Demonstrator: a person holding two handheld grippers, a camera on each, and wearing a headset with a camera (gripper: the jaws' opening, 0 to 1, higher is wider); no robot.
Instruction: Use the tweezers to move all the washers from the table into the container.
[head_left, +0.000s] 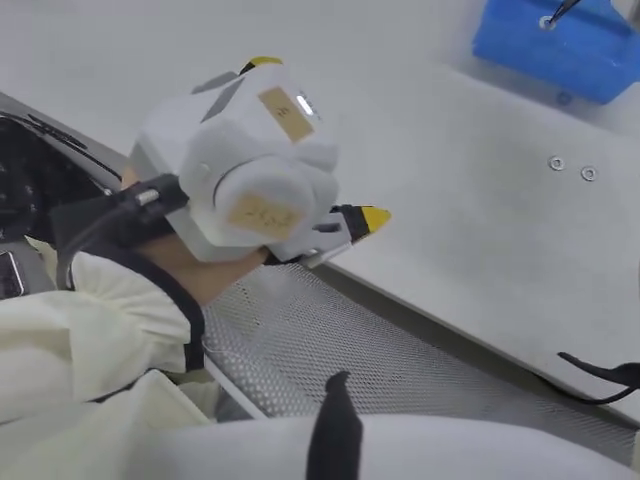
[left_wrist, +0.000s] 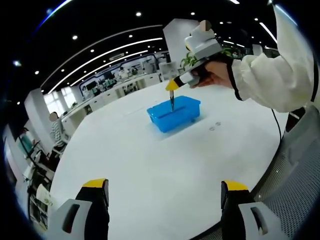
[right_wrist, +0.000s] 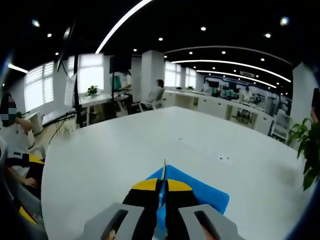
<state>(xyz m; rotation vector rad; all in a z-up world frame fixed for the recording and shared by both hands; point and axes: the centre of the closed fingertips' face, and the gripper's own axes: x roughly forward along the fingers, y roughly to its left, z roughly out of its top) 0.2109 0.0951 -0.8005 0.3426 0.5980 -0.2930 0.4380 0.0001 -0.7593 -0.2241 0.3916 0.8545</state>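
One white table (head_left: 450, 130) is carrying everything you are working with. Your blue container (head_left: 560, 50) is sitting at the 1 o'clock corner of the head view. Its walls are hiding most of its floor, so I cannot tell what is lying inside.

Your left gripper (left_wrist: 165, 184) is waiting at the near table edge, jaws spread wide with nothing between them. Your right gripper (right_wrist: 163, 184) is hanging over the container. Its jaws are pinching the tweezers (right_wrist: 163, 170), whose points are aiming down into the bin. Something small and pale is showing at those points in the head view, but it is too small to call a washer.

Two washers (head_left: 556, 163) are lying flat on the table, just beside each other. They are at about 6 o'clock from the container and apart from it.

Going by their look, you are dealing with thin, stiff, very light metal rings that are likely slippery. They are lying flush, so getting a tine under an edge is looking awkward. I would be putting one tine through the hole and the other outside the rim, at whichever side is facing you. Squeeze gently, because too hard a pinch risks flicking the ring away.
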